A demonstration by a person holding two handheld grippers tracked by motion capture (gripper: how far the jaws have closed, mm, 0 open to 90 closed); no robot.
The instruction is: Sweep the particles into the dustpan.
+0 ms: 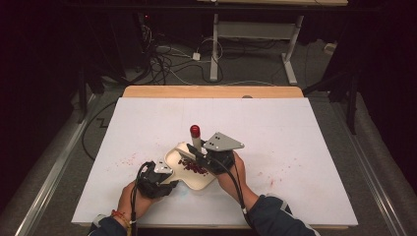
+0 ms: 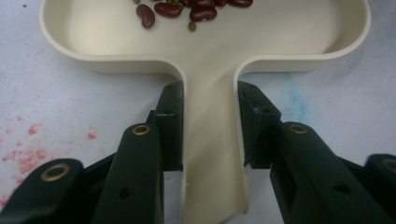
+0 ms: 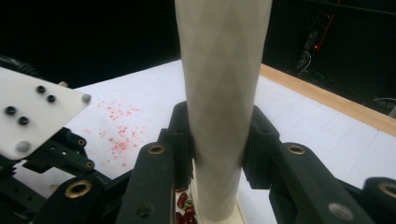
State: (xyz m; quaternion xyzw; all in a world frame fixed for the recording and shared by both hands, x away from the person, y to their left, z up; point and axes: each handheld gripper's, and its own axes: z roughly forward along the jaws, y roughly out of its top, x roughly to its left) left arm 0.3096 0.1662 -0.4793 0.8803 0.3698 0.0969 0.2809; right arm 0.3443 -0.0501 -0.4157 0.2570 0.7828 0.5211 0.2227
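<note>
A cream scoop-shaped tray (image 1: 173, 158) lies on the white table, with red beans (image 1: 193, 167) and a few small green ones in its bowl. My left gripper (image 1: 160, 179) is shut on the tray's narrow handle (image 2: 212, 140), one jaw on each side of it (image 2: 210, 93). The beans (image 2: 203, 13) lie at the far side of the bowl. My right gripper (image 1: 196, 153) is shut on an upright cream cylinder (image 1: 196, 141) with a red top (image 1: 195, 130). The cylinder (image 3: 222, 70) stands between the jaws (image 3: 222, 126), its lower end just above the beans (image 3: 184, 205).
Red specks (image 1: 125, 160) stain the table left of the tray, and more (image 1: 278, 172) lie to its right. A faint blue smear (image 2: 299, 100) sits beside the handle. The table's wooden far edge (image 1: 211, 91) borders a floor with cables and desk legs.
</note>
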